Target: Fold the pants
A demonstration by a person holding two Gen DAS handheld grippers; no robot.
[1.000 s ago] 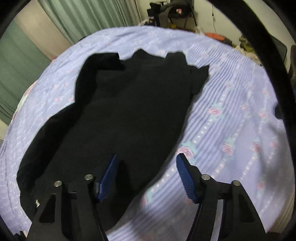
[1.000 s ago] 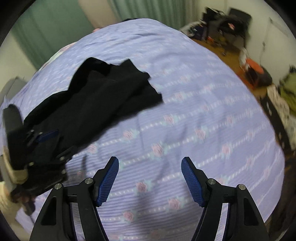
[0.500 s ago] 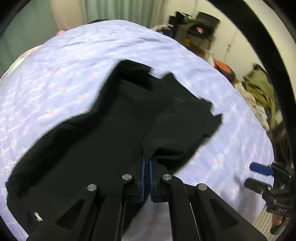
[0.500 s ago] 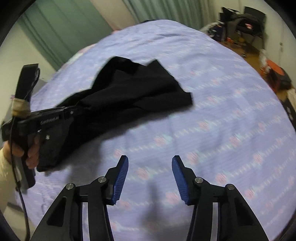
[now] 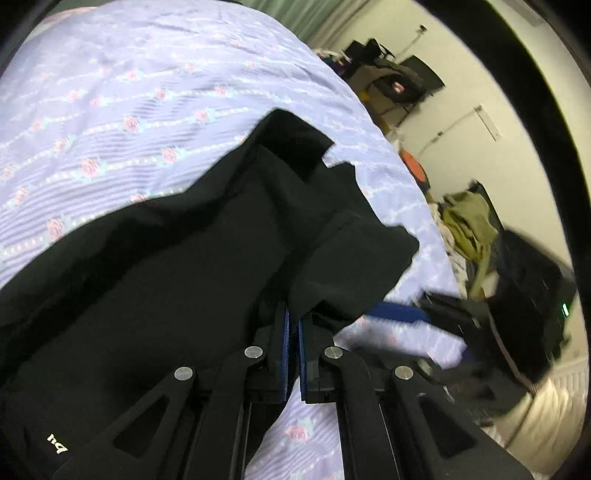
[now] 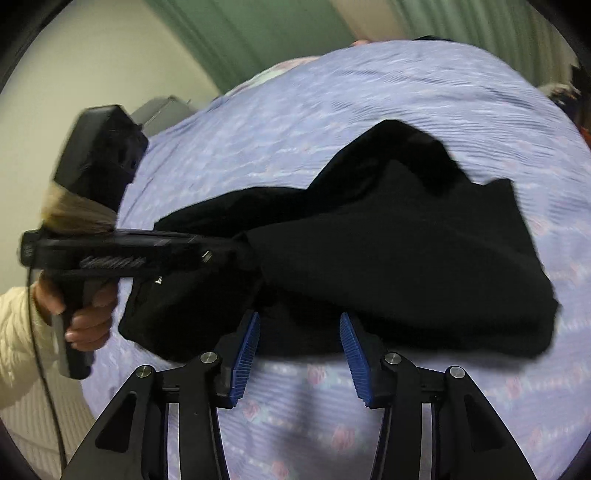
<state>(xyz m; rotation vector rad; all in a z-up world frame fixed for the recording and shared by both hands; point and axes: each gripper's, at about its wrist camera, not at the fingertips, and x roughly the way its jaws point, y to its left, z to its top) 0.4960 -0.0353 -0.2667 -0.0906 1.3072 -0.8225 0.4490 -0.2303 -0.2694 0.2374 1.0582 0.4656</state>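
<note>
Black pants (image 5: 192, 258) lie on the lilac floral bedspread (image 5: 129, 92). My left gripper (image 5: 292, 325) is shut on the pants' near edge and lifts a fold of cloth off the bed. In the right wrist view the left gripper (image 6: 236, 247) comes in from the left, pinching the pants (image 6: 388, 258), which hang from it in a raised fold. My right gripper (image 6: 299, 339) is open and empty, its blue pads just short of the pants' lower edge. It also shows blurred at the right of the left wrist view (image 5: 399, 314).
The bed's edge (image 5: 417, 206) drops to a cluttered floor with bags, an orange object (image 5: 415, 168) and an olive garment (image 5: 469, 221). Green curtains (image 6: 295, 33) and a grey box (image 6: 162, 110) stand behind the bed.
My left gripper closed on the pants' edge and lifted it, swinging to the right. My right gripper moved in toward the pants and its jaws narrowed somewhat.
</note>
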